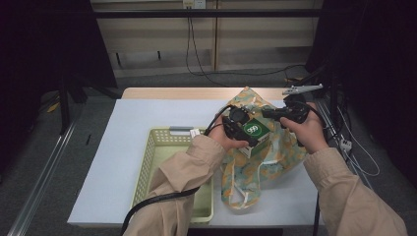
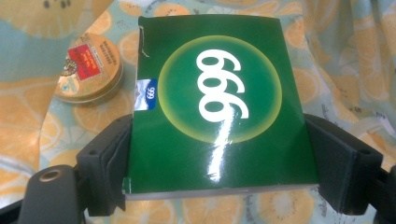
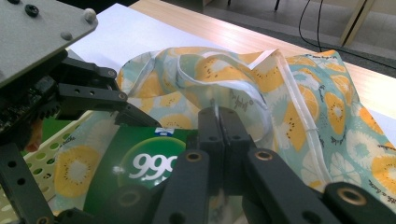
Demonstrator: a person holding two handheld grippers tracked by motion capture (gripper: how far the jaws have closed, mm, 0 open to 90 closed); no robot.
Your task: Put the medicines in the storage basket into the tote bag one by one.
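1. As the items stand on the desk (image 1: 123, 162), counted left to right: one yellow basket (image 1: 152, 162), one green box (image 1: 256, 132), one fruit-print bag (image 1: 275, 152), one round tin (image 2: 88, 70) inside the bag.
2. Green box: glossy, white "999" in a pale circle, held above the bag's mouth.
3. Left tongs (image 2: 219, 163): spread wide, clamping the box by its sides.
4. Right tongs (image 3: 218, 135): fully closed, pinching the bag's white rim.
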